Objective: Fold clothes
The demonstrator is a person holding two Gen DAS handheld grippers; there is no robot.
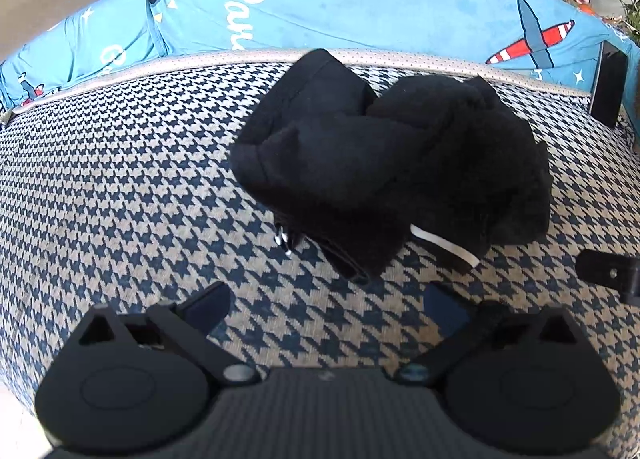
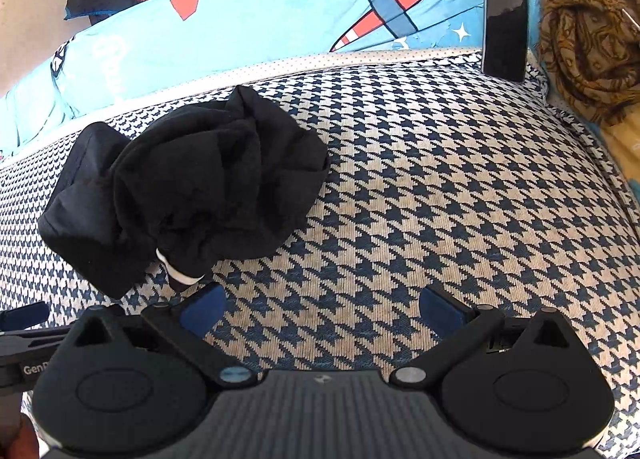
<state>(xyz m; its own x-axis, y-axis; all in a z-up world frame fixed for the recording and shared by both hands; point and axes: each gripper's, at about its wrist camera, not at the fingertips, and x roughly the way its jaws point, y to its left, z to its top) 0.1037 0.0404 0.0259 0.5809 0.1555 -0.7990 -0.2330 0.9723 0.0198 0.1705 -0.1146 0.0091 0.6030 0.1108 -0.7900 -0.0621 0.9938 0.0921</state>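
- Hovering wide apart, empty: left tongs, black garment bunched at 12 o'clock on houndstooth cushion.
- Spread apart, gripping nothing: right tongs, garment at 10 o'clock, phone propped at 1 o'clock.

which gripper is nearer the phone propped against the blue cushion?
Right, as far as these views show. The phone stands ahead and right of the open right gripper; from the open left gripper it sits at the far right edge.
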